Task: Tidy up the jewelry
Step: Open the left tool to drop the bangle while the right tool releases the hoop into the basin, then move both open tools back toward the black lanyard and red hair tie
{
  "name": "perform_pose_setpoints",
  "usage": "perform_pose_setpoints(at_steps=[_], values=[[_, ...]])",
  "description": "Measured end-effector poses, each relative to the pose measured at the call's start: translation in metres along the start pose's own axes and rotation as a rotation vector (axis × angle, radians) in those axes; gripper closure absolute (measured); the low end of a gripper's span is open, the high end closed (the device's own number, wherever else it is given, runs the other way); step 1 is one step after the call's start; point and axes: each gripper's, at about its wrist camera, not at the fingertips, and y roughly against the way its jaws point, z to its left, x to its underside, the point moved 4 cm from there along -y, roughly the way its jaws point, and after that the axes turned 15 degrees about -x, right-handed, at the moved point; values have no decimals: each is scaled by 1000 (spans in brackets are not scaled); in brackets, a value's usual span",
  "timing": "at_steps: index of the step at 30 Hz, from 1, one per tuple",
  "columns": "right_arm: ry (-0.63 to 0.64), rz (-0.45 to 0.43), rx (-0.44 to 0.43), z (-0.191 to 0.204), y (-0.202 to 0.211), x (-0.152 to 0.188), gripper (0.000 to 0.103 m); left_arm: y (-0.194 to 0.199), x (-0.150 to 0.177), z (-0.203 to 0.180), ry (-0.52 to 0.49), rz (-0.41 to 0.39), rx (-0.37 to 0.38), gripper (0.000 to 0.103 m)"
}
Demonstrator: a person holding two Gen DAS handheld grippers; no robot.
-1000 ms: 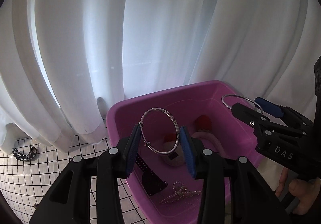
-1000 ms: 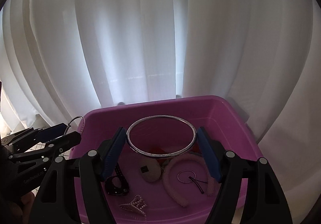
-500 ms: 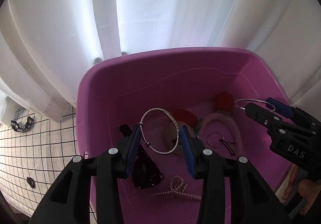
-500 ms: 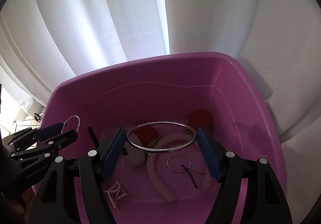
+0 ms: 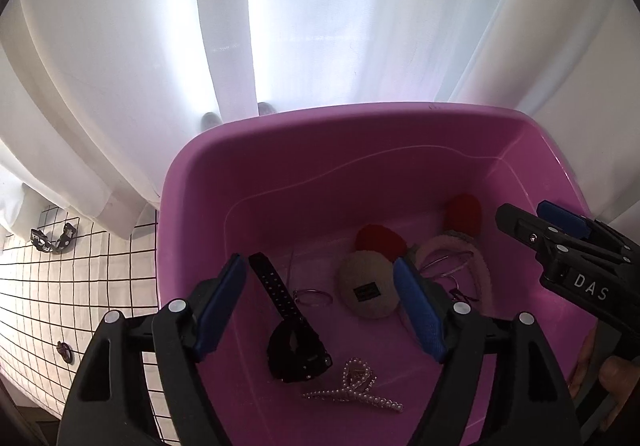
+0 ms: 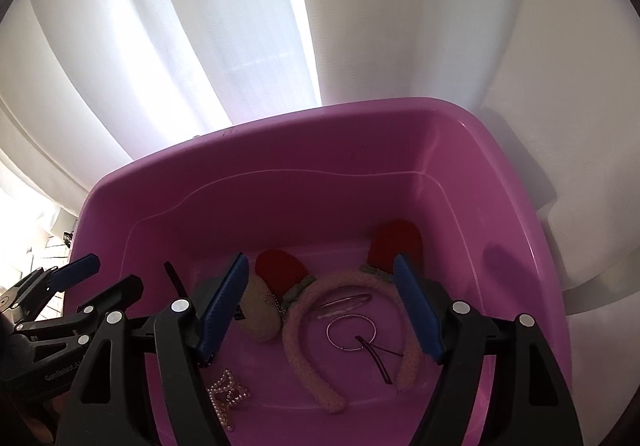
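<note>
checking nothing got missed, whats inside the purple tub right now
Inside the purple tub: a black watch, pearl clip, fuzzy headband, round pouch and thin rings. The claws cover parts of the bottom.

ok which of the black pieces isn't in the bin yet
The black chain bracelet: it lies on the checked cloth, left of the pink bin. The black watch already lies on the bin floor.

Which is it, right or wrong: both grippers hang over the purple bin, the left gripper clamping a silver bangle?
Wrong in one respect: the left gripper is clamping nothing. Its jaws have just been opening and stand wide, nothing between them; a thin silver bangle shows blurred below, inside the purple bin. The left wrist view shows it. The rest holds.
</note>
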Motion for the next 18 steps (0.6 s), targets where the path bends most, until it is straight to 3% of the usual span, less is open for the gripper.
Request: perform_pose_setpoints(at_steps=[18], values=[[-25, -57, -57, 4, 22, -1, 31, 26, 0, 8, 2, -56, -15, 21]])
